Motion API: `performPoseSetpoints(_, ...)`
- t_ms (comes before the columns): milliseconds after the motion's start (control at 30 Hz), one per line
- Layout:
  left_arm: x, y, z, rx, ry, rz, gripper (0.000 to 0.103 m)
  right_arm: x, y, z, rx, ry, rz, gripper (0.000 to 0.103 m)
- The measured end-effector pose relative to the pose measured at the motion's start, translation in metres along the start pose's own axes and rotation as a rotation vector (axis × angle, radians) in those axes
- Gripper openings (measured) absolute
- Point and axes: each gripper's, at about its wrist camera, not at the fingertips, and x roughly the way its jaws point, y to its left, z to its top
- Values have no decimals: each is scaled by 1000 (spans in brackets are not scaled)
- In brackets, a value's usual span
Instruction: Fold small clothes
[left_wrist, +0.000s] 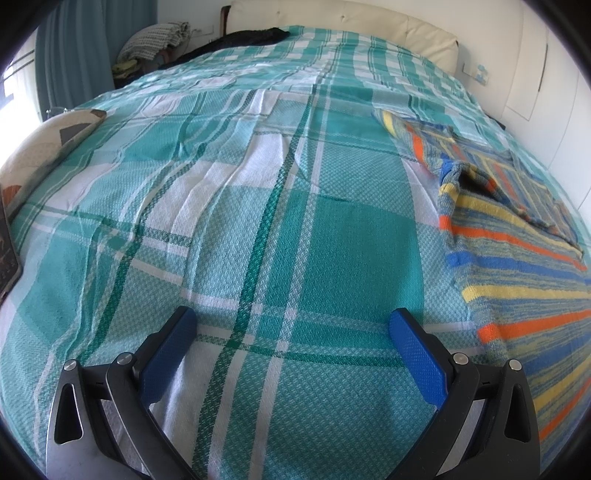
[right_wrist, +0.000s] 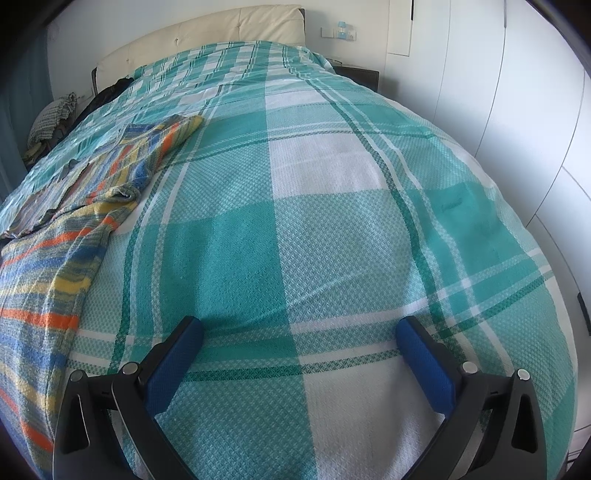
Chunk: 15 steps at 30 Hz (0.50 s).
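Striped in orange, blue and yellow, the small knit garment (left_wrist: 524, 266) lies flat on the bed between the two grippers, right of the left gripper (left_wrist: 291, 325) and left of the right gripper (right_wrist: 299, 332), touching neither. Both sets of blue-padded fingers (left_wrist: 417, 354) are spread wide and empty. The teal-and-white checked bedspread (right_wrist: 332, 206) runs to a cream headboard (right_wrist: 236, 29) by white walls. The garment's long axis points toward the headboard.

Premises are presenting as a home bedroom. A bed (right_wrist: 332, 184) is occupying most of both views, a teal-and-white checked bedspread (left_wrist: 258, 221) covering it and a cream padded headboard (right_wrist: 236, 26) standing at the far end. White wardrobe panels (right_wrist: 517, 110) are lining the right side; a blue curtain (left_wrist: 74, 48) is hanging far left.
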Motion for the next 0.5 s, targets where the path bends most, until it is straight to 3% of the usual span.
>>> performPoseSetpoints(100,-5,1,8,31,90,-13,101,-4,1,2,-4,17,-8,103)
performPoseSetpoints(200,-34,10,6,-15,194,-38,101,-15,0,15,-12,117,31,100)
performPoseSetpoints(300,-70,6,-25,-73,287,-185,101,-55,-1,10,45,199,210,98)
performPoseSetpoints(367,-80,-13,-54,-36,386,-264,101,-76,7,-5,41,295,308,98)
performPoseSetpoints(500,-85,-49,-85,50,447,-224,95,-97,40,-60,12,558,476,88)
